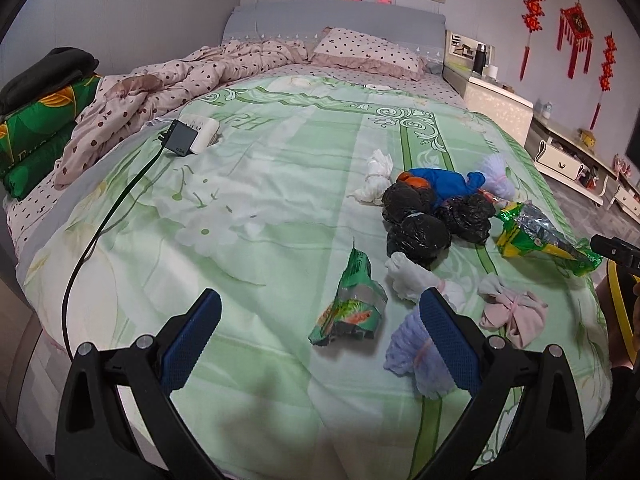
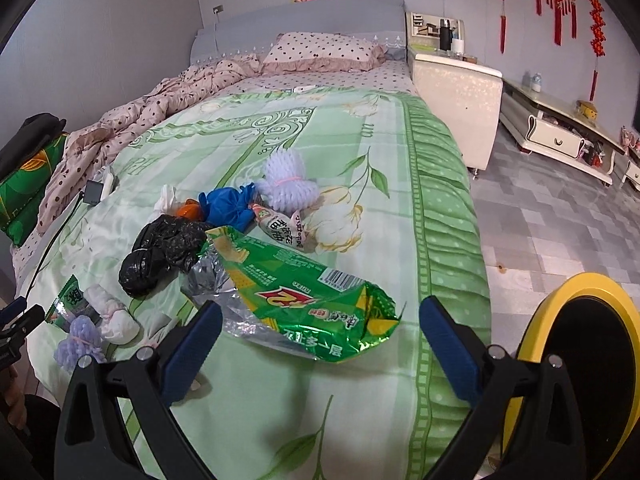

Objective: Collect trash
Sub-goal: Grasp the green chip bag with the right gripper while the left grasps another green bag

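Trash lies scattered on the green bedspread point(image 1: 260, 184). In the left wrist view my left gripper point(image 1: 320, 340) is open and empty, just short of a small crumpled green wrapper point(image 1: 350, 304). A lilac foam net point(image 1: 412, 356) lies by its right finger. Black bags point(image 1: 420, 220), a blue bag point(image 1: 444, 182) and white tissue wads point(image 1: 412, 280) lie beyond. In the right wrist view my right gripper point(image 2: 320, 336) is open and empty, with a large green chip bag point(image 2: 304, 296) lying between and beyond its fingers. The black bags point(image 2: 160, 248) lie left of it.
A yellow-rimmed black bin point(image 2: 588, 364) stands on the floor right of the bed. A charger with a black cable point(image 1: 182, 140) lies on the bed's left. A rumpled dotted quilt point(image 1: 160, 92) and a pillow point(image 1: 368, 52) are at the head. A white nightstand point(image 2: 456, 100) stands beside the bed.
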